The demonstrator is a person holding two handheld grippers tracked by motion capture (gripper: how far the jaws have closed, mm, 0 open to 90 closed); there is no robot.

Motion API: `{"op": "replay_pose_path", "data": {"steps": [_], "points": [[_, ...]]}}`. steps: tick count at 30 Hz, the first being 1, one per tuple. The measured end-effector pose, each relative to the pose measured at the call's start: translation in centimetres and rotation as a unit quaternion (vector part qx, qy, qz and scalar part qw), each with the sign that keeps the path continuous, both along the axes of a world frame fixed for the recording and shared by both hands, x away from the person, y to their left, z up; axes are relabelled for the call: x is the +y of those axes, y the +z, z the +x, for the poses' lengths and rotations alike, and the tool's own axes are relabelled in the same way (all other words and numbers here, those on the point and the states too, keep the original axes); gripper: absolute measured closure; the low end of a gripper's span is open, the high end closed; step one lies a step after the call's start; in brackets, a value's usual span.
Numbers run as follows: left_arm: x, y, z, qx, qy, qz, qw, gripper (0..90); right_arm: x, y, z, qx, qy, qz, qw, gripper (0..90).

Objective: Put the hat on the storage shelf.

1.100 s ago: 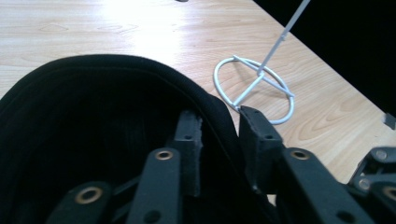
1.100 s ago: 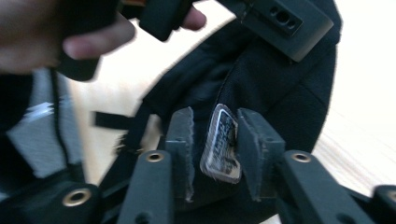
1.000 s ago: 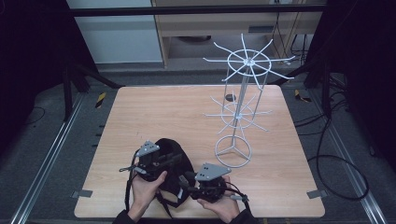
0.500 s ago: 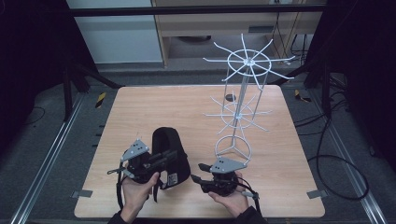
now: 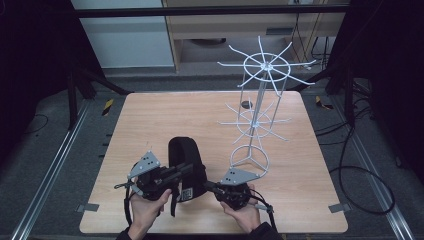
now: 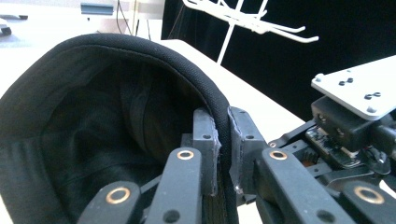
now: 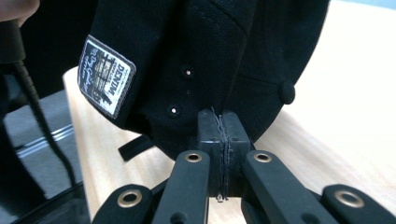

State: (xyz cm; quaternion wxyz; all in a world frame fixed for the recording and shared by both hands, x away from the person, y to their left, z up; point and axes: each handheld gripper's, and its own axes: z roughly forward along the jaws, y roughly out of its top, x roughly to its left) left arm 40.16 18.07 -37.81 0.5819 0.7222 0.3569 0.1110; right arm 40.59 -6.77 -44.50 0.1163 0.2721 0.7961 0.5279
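Your left hand (image 5: 146,204) comes in from the bottom edge of the high view and wraps the left claw (image 5: 186,169) from below, its grey plate tilted up toward the far left and its jaws reaching right into a black cap (image 5: 186,161). In the left gripper view, that left claw (image 6: 223,154) is clamped on the cap's (image 6: 93,130) curved rim, one pad inside the crown and one outside, with the fabric pinched between them. Your right hand (image 5: 243,209) sits near the front edge of the tabletop (image 5: 150,120), holding the right claw (image 5: 210,187) with its jaws pointing left toward the cap. In the right gripper view, the right claw (image 7: 223,154) is closed on a thin fold of the cap's (image 7: 210,56) lower edge, beside a woven label (image 7: 106,76). The cap stands between your two hands, near the front of the tabletop. A white wire rack (image 5: 260,107) stands just behind your right hand.
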Motion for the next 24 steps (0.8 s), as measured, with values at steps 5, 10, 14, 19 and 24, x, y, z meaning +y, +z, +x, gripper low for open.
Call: {"op": "replay_pose_path", "data": {"steps": [5, 10, 14, 19, 24], "points": [[0.7, 0.1, -0.4, -0.006, 0.001, -0.004, 1.0, 81.7, -0.1, 1.6, -0.7, -0.055, -0.03, -0.039, 0.9973, 90.0], [1.6, -0.7, -0.9, 0.0, 0.007, 0.003, 1.0, 81.6, 0.1, 2.1, -1.1, -0.077, -0.038, -0.065, 0.9942, 90.0], [2.9, -1.9, -1.3, 0.017, 0.014, 0.011, 0.9997, 81.6, 0.9, 2.1, -1.3, -0.088, -0.032, -0.089, 0.9916, 90.0], [5.4, -3.8, -1.9, 0.043, 0.035, 0.022, 0.9982, 80.0, 2.9, 1.7, -1.3, -0.087, -0.007, -0.115, 0.9895, 89.7], [7.8, -5.2, -2.0, 0.057, 0.068, 0.037, 0.9954, 78.5, 5.5, 1.3, -1.1, -0.08, 0.02, -0.122, 0.989, 89.4]]}}
